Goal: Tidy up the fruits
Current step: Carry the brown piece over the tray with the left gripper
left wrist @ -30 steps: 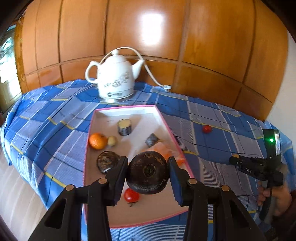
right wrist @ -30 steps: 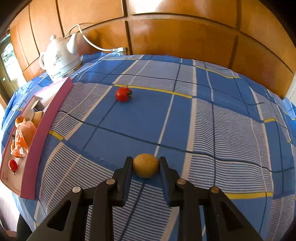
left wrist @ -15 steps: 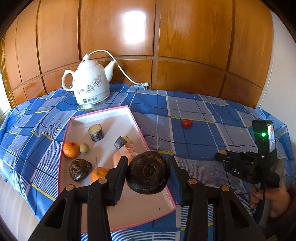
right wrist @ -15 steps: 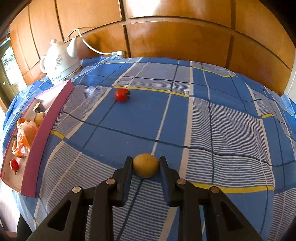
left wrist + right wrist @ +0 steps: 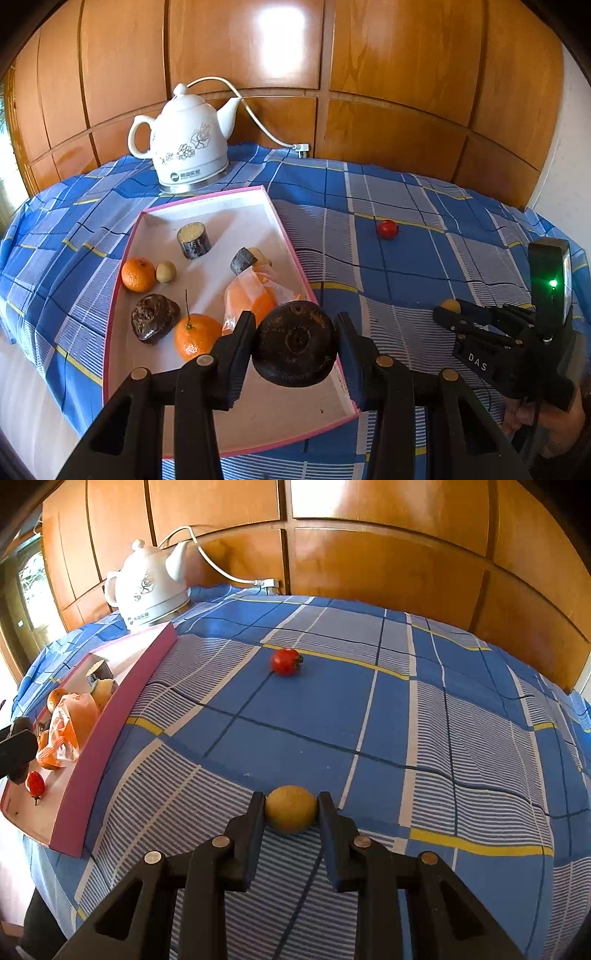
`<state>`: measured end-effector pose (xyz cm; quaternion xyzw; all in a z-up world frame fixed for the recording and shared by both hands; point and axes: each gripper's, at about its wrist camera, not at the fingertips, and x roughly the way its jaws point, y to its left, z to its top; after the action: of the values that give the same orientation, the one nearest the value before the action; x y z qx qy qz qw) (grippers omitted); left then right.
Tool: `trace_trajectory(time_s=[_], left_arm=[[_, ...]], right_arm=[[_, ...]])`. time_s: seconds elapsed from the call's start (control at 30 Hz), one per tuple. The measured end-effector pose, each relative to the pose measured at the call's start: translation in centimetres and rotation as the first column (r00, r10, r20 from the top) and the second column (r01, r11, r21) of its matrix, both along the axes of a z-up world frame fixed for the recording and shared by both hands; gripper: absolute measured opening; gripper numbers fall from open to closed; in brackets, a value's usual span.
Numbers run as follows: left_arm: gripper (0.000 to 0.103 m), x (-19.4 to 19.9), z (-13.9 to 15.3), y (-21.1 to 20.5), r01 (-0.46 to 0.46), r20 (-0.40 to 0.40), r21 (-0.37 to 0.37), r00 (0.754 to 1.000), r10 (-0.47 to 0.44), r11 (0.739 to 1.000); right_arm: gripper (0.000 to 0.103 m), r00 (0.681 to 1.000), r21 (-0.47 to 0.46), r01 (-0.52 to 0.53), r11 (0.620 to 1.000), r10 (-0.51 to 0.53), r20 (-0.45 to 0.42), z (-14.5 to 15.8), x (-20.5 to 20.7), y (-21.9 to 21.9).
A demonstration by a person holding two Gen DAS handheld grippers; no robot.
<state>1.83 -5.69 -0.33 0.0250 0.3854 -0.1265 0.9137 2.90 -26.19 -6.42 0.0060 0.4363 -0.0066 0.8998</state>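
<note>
My left gripper (image 5: 295, 345) is shut on a dark round fruit (image 5: 295, 343), held above the near right corner of the pink-rimmed tray (image 5: 207, 201). In the tray lie two oranges (image 5: 138, 275) (image 5: 195, 336), a small tan fruit (image 5: 166, 272), a dark wrinkled fruit (image 5: 154, 323), two cut dark pieces (image 5: 193, 240) and a bagged orange item (image 5: 251, 299). My right gripper (image 5: 291, 814) is shut on a small yellow-brown round fruit (image 5: 291, 813) over the blue cloth; it also shows in the left wrist view (image 5: 448, 312). A red tomato (image 5: 285, 661) (image 5: 387, 229) lies loose on the cloth.
A white electric kettle (image 5: 188, 147) with its cord stands behind the tray, against the wooden panel wall (image 5: 369, 74). Another small tomato (image 5: 35, 783) lies at the tray's near end. The blue checked cloth (image 5: 406, 720) covers the table and drops off at the left edge.
The left gripper with the dark fruit has shifted rightward over the tray, so the tray now sits further left in its view. The right gripper has moved slightly with its fruit; both grips are unchanged.
</note>
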Motion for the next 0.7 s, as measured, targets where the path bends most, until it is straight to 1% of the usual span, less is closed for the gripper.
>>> trace_trajectory(time_s=[0.43, 0.57, 0.7], left_arm=[[0.044, 0.1, 0.0, 2.7, -0.086, 0.005, -0.020, 0.996, 0.086, 0.996], [0.044, 0.0, -0.1, 4.1, -0.118, 0.006, -0.020, 0.993, 0.118, 0.993], [0.044, -0.1, -0.1, 6.4, -0.172, 0.005, -0.022, 0.985, 0.172, 0.985]], right_arm=[[0.028, 1.000, -0.007, 0.002, 1.000, -0.002, 0.006, 0.0, -0.1, 0.1], [0.028, 1.000, -0.011, 0.000, 1.000, 0.001, 0.005, 0.0, 0.0, 0.0], [0.028, 1.000, -0.010, -0.002, 1.000, 0.002, 0.002, 0.0, 0.0, 0.1]])
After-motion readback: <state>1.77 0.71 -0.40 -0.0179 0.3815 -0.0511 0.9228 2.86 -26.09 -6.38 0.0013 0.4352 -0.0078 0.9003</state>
